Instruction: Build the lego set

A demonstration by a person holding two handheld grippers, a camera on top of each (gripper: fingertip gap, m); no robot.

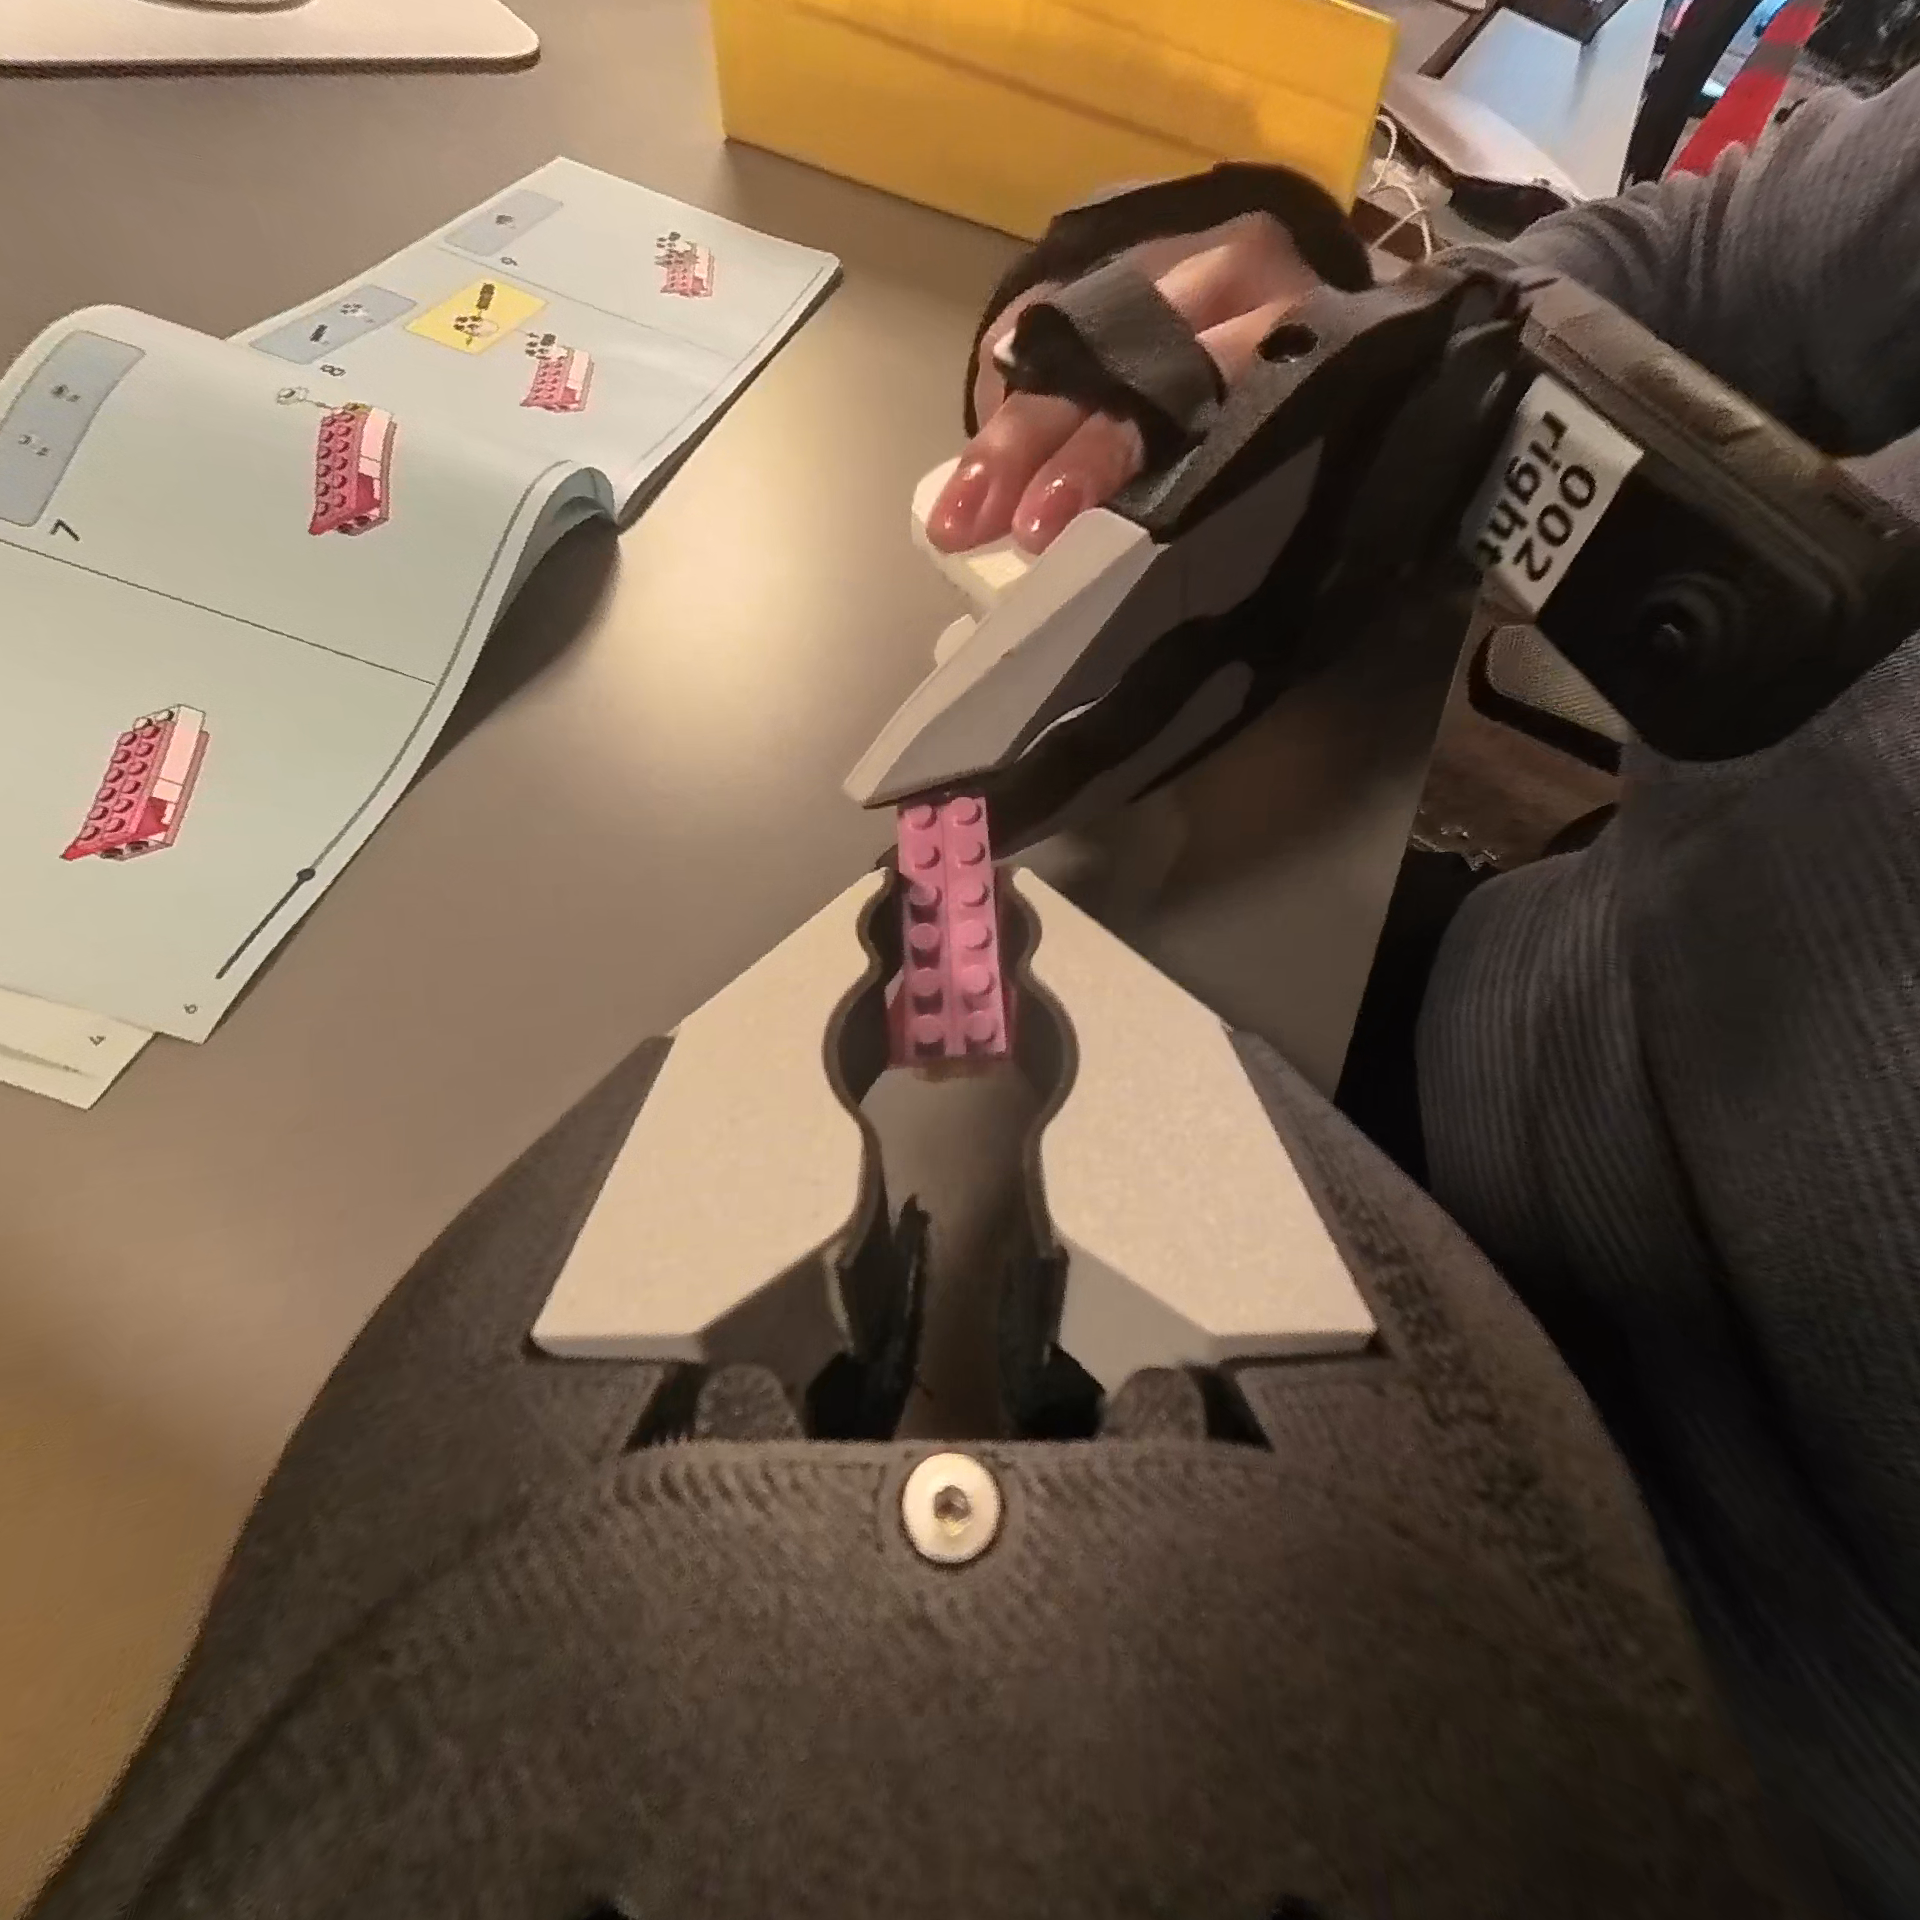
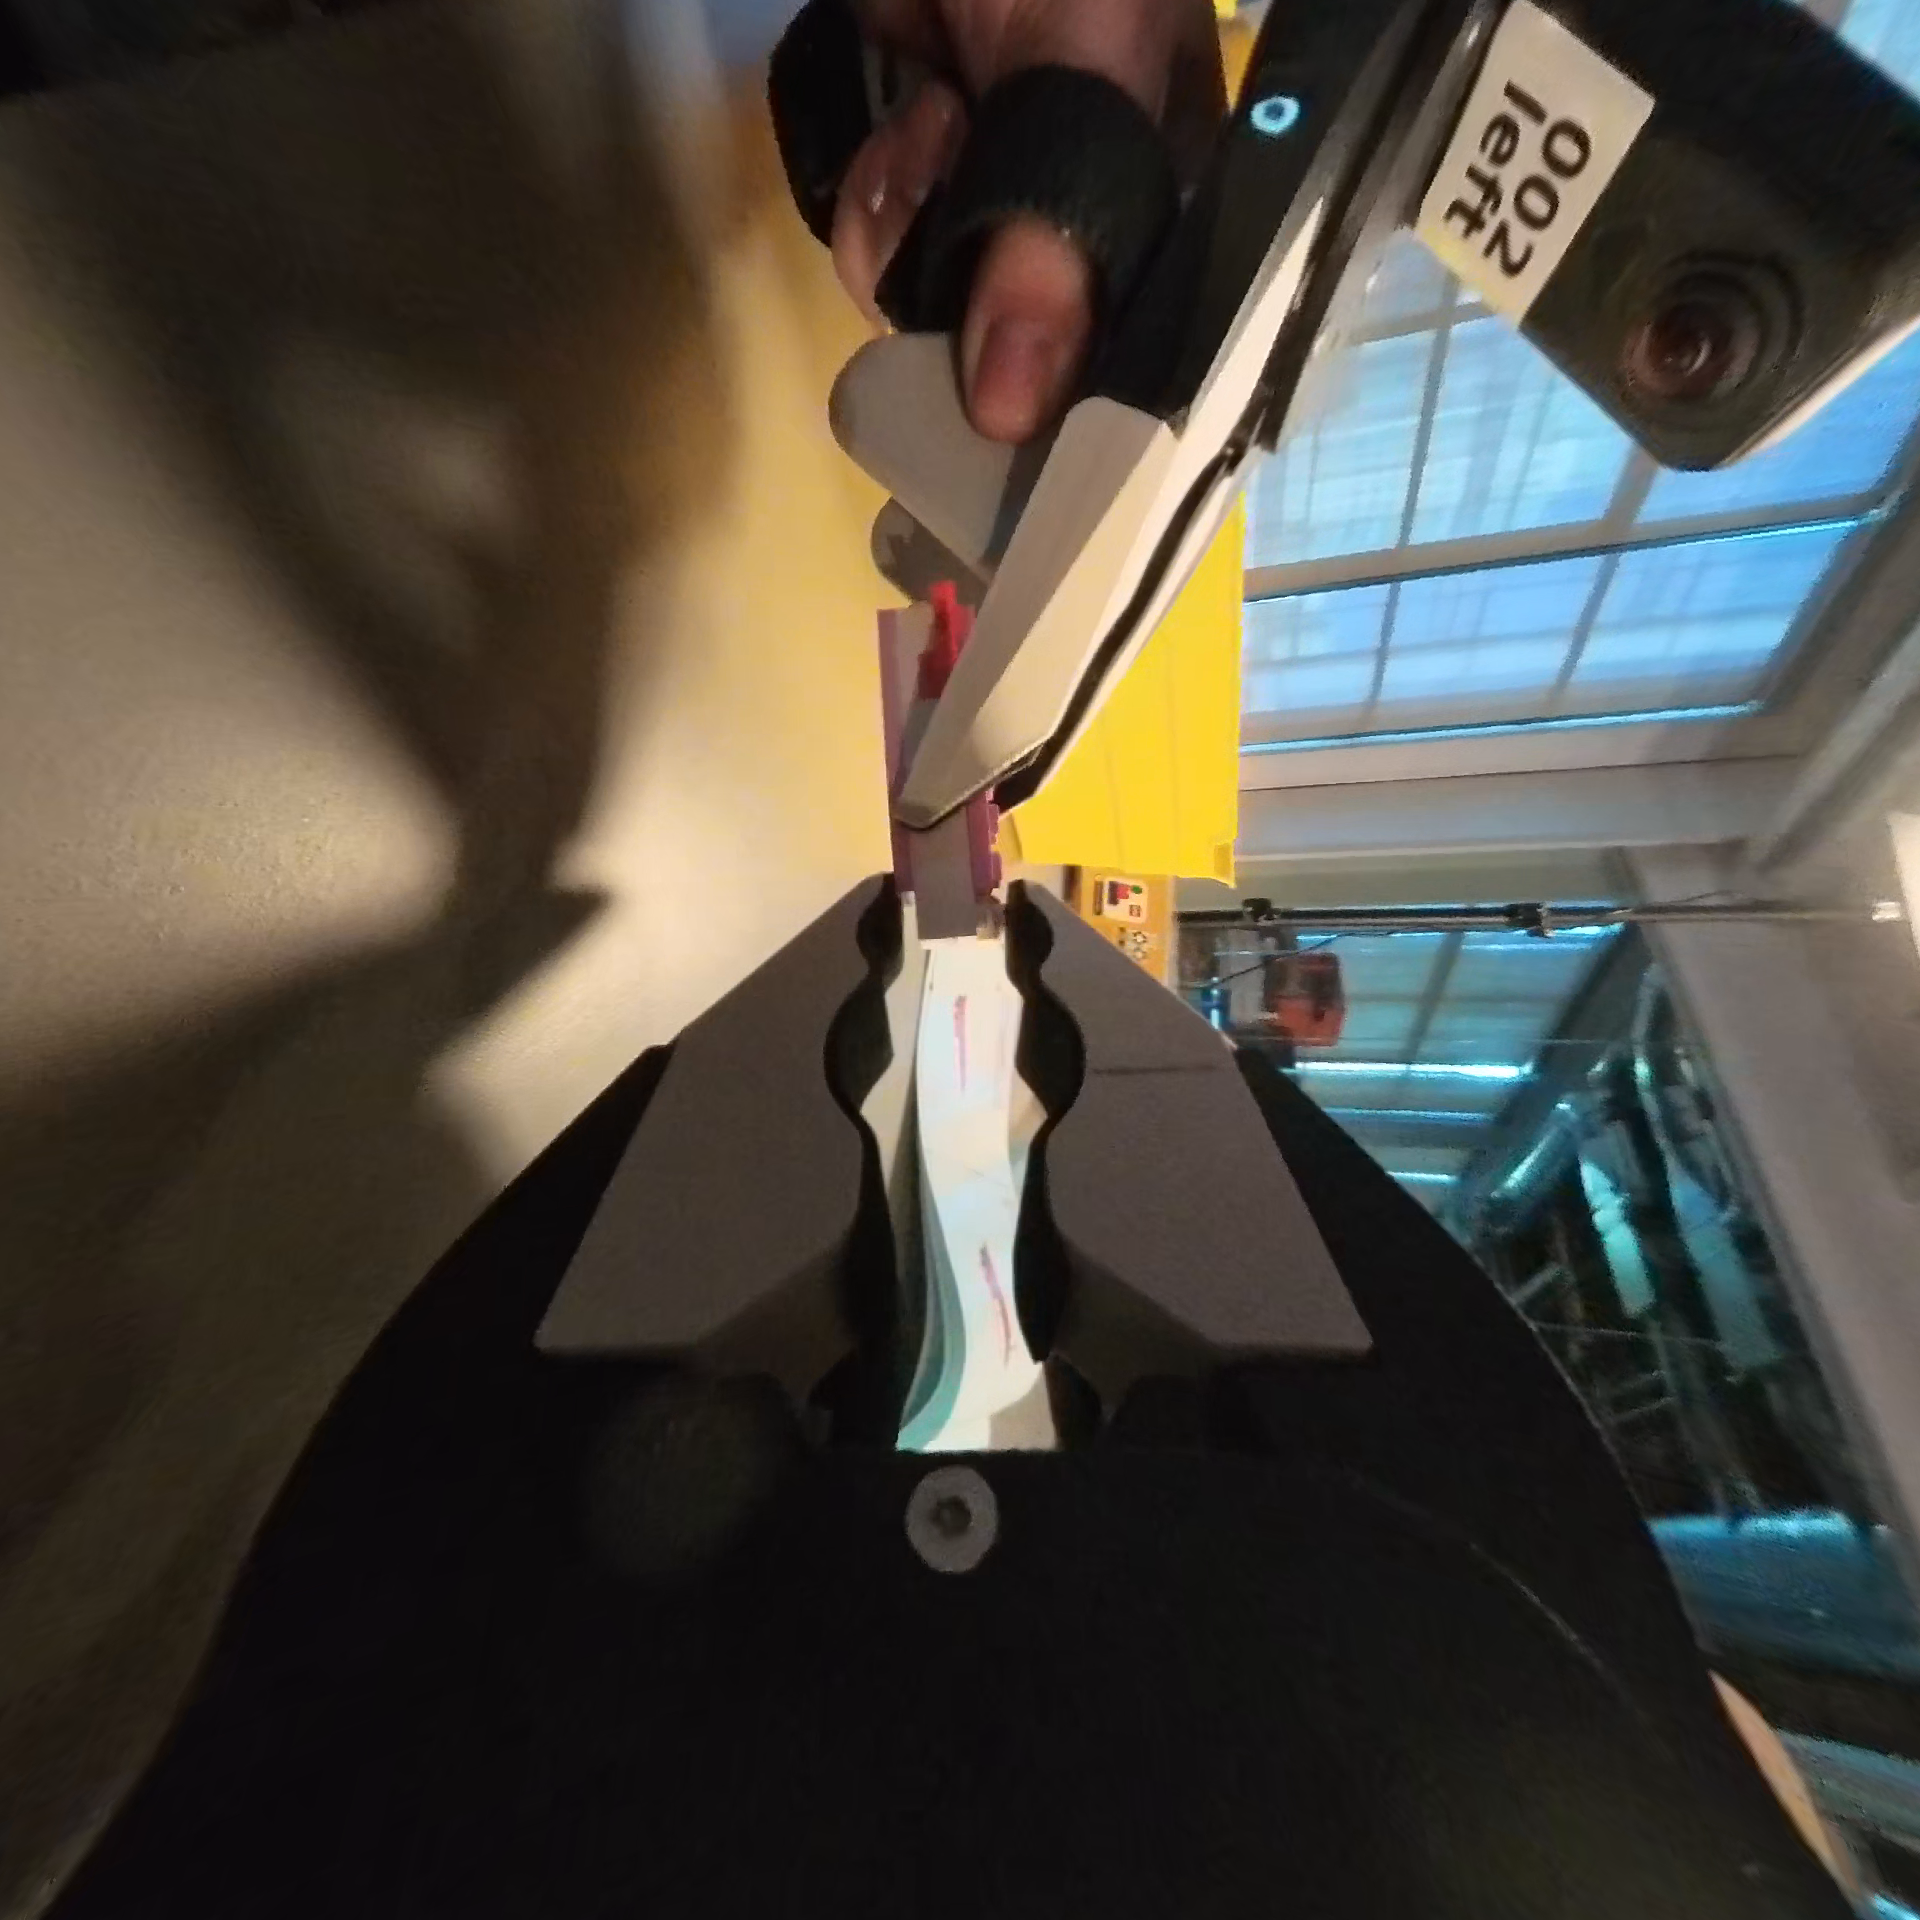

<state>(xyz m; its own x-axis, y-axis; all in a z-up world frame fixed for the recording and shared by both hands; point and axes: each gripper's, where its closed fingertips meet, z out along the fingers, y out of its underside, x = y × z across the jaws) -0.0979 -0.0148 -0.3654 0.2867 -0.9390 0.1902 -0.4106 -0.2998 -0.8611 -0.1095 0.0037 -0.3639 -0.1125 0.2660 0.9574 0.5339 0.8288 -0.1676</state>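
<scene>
My left gripper is shut on a pink studded brick assembly and holds it above the brown table, studs facing the camera. My right gripper comes in from the upper right and clamps the assembly's far end. In the right wrist view my right gripper has its fingertips closed on the end of the same assembly, seen edge-on as purple and grey with a red piece farther along. The left gripper grips it from above there.
An open instruction booklet lies on the table at the left. A yellow box stands at the back. A white pad is at the top left. A person's grey sleeve fills the right side. Only a small space, under 4 cm, lies between the two pairs of fingers.
</scene>
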